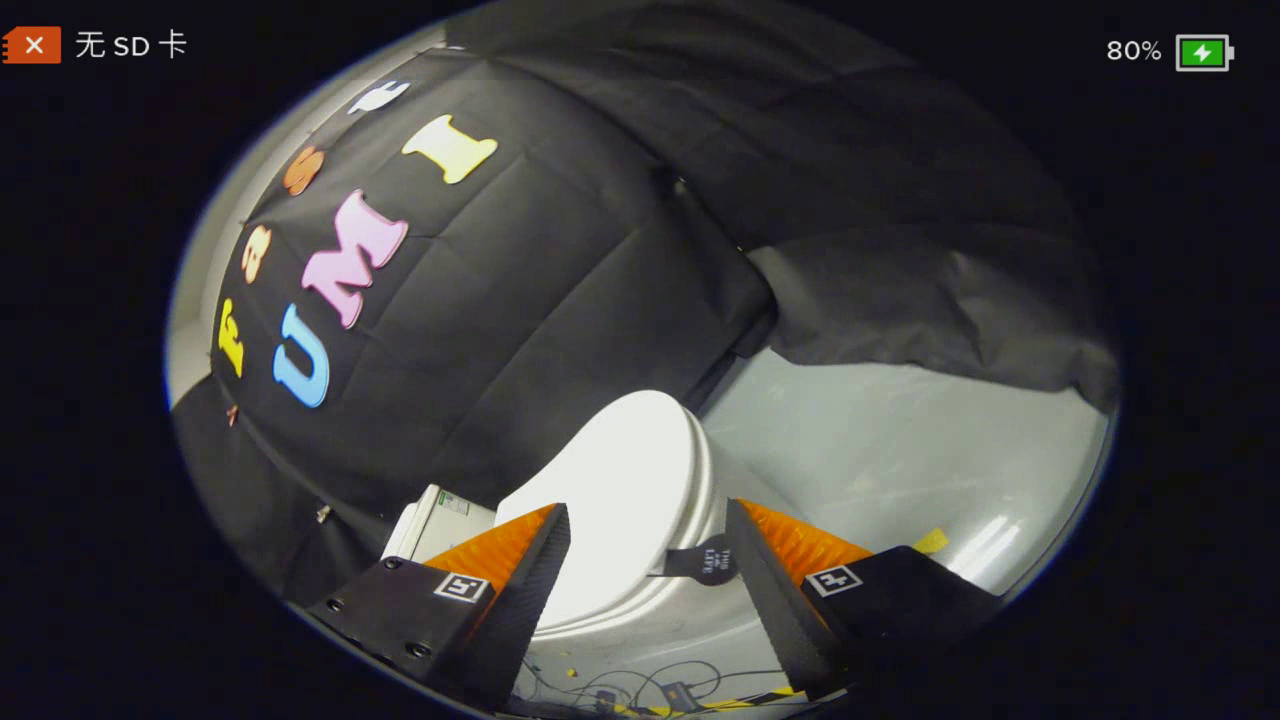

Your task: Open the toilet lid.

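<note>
The smooth white oval toilet lid (625, 490) is down flat on the toilet, just ahead of my fingers and partly between them. A small dark tab (705, 562) sticks out from its edge, near one finger. My gripper (648, 540) is spread wide and holds nothing. The lid is not lifted yet, so I think the whole job is left. Behind the toilet are a white box (440, 520) and the grey shiny floor (900, 450).

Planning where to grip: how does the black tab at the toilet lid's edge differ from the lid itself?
The black tab is small, dark and flat, sticking out sideways toward one finger; the toilet lid is large, white, domed and lies closed. The tab sits between the open gripper's fingers, as does the lid's near part.
</note>
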A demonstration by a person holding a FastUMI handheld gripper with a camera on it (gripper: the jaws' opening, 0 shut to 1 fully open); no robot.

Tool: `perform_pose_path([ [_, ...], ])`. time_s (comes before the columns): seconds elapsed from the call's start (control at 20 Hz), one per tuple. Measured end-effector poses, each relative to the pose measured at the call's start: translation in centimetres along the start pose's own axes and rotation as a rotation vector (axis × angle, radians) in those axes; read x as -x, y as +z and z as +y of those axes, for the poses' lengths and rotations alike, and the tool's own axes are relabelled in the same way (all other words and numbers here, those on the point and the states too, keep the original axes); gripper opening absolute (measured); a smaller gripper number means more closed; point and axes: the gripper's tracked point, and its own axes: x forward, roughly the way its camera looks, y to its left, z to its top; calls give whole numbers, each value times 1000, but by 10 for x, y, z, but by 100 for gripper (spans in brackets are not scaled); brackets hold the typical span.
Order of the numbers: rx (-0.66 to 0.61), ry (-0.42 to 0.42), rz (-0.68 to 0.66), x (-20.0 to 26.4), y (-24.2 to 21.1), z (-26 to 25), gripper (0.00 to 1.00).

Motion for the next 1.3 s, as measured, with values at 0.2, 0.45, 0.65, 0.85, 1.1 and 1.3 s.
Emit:
perform_pose_path([
  [0.2,-135,-20,57,-26,-20,-35,99],
  [0.45,-267,40,132,-43,-49,-35,93],
  [0.65,-341,56,179,-53,-60,-30,44],
  [0.85,-335,135,159,-44,-59,-21,9],
  [1.1,-255,76,123,-34,-45,-4,5],
  [1.3,-138,29,91,-20,-30,28,5],
])
